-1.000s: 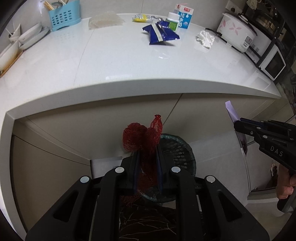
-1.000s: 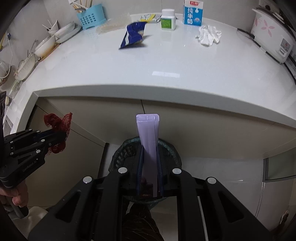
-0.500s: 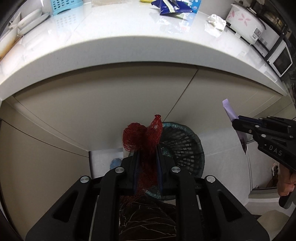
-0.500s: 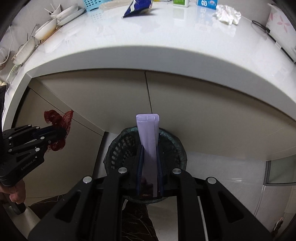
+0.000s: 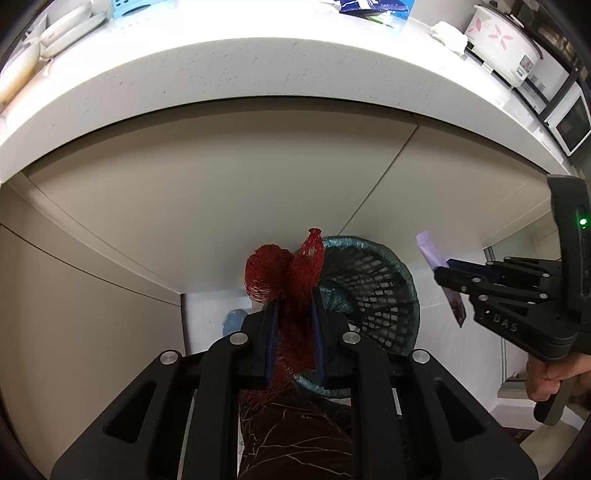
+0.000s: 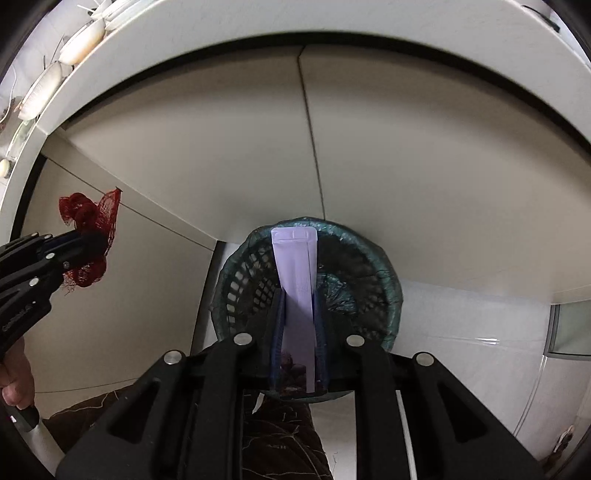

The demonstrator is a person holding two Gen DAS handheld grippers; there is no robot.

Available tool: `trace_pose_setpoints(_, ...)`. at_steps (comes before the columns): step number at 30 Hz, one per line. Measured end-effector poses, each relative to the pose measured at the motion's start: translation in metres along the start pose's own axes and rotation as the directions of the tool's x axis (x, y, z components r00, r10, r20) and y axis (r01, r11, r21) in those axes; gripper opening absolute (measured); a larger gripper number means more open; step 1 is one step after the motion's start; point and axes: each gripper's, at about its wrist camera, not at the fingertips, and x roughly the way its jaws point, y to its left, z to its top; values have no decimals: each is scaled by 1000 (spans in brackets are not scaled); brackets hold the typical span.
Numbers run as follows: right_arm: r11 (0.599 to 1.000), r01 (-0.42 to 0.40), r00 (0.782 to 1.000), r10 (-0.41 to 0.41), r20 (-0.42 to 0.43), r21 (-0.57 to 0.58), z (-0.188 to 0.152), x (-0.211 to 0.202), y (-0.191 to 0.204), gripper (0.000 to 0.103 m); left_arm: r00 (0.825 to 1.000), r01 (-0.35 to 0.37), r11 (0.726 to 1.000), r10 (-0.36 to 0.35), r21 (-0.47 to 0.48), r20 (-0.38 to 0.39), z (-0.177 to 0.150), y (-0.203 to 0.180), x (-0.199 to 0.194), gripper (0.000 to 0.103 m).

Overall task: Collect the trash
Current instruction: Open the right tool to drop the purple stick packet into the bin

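Observation:
My left gripper (image 5: pixel 294 306) is shut on a red mesh net bag (image 5: pixel 284 269), held above and to the left of a dark mesh waste bin (image 5: pixel 376 291) on the floor. The net bag also shows in the right wrist view (image 6: pixel 88 221). My right gripper (image 6: pixel 298 295) is shut on a flat lilac packet (image 6: pixel 297 266), directly over the bin (image 6: pixel 343 266). In the left wrist view the right gripper (image 5: pixel 448 271) holds the packet (image 5: pixel 430 251) to the right of the bin.
The white counter edge (image 5: pixel 258 70) overhangs beige cabinet doors (image 5: pixel 221 192) just behind the bin. Blue snack bags (image 5: pixel 373 9), a white tissue (image 5: pixel 448 33), a rice cooker (image 5: pixel 506 40) and bowls (image 5: pixel 62 29) sit on top. A dark patterned mat (image 5: pixel 295 435) lies below.
Both grippers have dropped lower and tilted down toward the bin; the countertop has slid up out of view. The bin looks larger. Both grips are unchanged.

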Motion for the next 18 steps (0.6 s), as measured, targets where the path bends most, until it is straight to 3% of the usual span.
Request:
trace_pose_setpoints(3,1000,-5,1000,5,-7,-1,-1,6,3,20,1000,-4,1000,4,7,-4,1,-3,1,15)
trace_pose_setpoints(8,999,41,999,-41,23,-5,-3,5,2,70,1000,-2,1000,2,14,-16,1,-4,5,15)
trace_pose_setpoints(11,997,72,995,-74,65,21,-4,-4,-5,83,1000,6,1000,-5,23,-27,4,-10,12,15)
trace_pose_setpoints(18,989,101,986,-113,123,105,-9,-26,-31,93,998,42,996,-38,82,-52,9,-34,34,15)
